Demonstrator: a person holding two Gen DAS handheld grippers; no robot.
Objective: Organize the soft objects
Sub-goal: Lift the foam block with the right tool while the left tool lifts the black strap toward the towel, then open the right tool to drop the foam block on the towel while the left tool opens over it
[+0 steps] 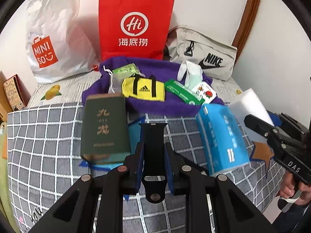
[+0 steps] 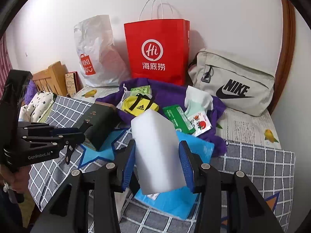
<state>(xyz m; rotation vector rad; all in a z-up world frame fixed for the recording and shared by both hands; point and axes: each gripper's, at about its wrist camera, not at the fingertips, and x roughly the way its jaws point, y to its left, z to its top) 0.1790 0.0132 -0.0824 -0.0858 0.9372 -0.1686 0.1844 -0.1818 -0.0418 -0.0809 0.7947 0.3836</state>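
The left tongs (image 1: 153,155) pinch a black strap (image 1: 154,151), low centre in the left view, above the checked bed (image 1: 48,136). The right tongs (image 2: 157,161) pinch a white foam block (image 2: 155,151), centre of the right view, over a blue pack (image 2: 171,200). Beyond lie a green box (image 1: 105,124), a purple towel (image 1: 155,68) and what looks like a yellow pouch (image 1: 143,88). A red bag (image 1: 134,25) stands at the wall.

Three bags against the wall, white plastic bag (image 2: 95,52), red paper bag (image 2: 157,50), grey Nike bag (image 2: 233,81), one purple towel (image 1: 155,106), one white sponge (image 2: 157,155), one black strap (image 1: 154,155), two tissue packs (image 1: 183,92) (image 1: 221,136).
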